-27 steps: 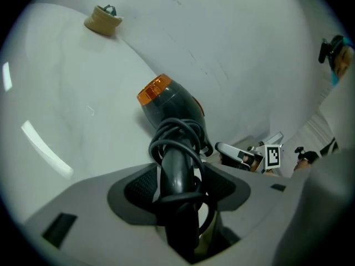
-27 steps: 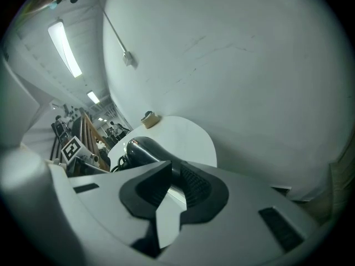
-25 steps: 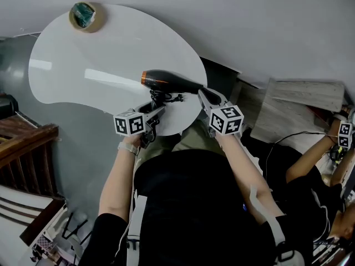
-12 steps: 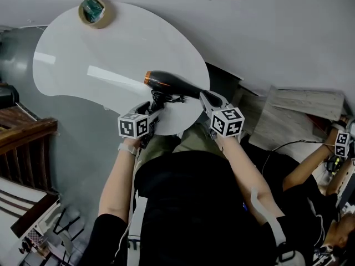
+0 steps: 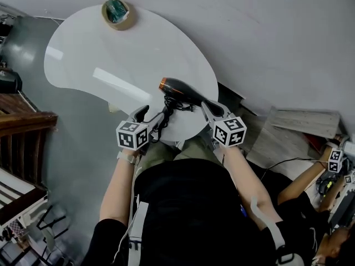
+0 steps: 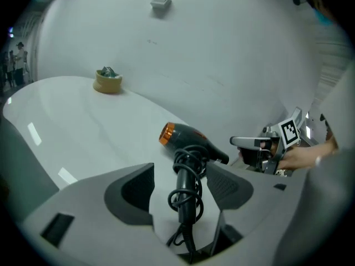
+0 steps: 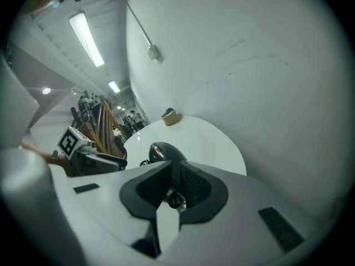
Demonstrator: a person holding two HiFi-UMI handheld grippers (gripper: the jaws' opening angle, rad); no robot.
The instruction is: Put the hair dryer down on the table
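The black hair dryer (image 5: pixel 180 91) with an orange nozzle ring hangs over the near edge of the white table (image 5: pixel 111 54). Its handle (image 6: pixel 187 179), wound with cord, points down. My right gripper (image 5: pixel 206 106) is shut on the dryer's rear end (image 7: pixel 163 151). My left gripper (image 5: pixel 151 117) stands open. Its jaws have just been opening, and the handle hangs between them in the left gripper view (image 6: pixel 183 184), clear of both pads. Whether the dryer touches the table I cannot tell.
A tape roll with something green in it (image 5: pixel 117 13) sits at the table's far edge. Dark wooden furniture (image 5: pixel 22 121) stands at the left. Another person's arm with a marker cube (image 5: pixel 334 160) is at the far right. A grey wall runs behind the table.
My left jaws have spread off the dryer's handle and that gripper has drawn back and up. The right gripper has lifted the dryer slightly, and its nozzle now points further away.
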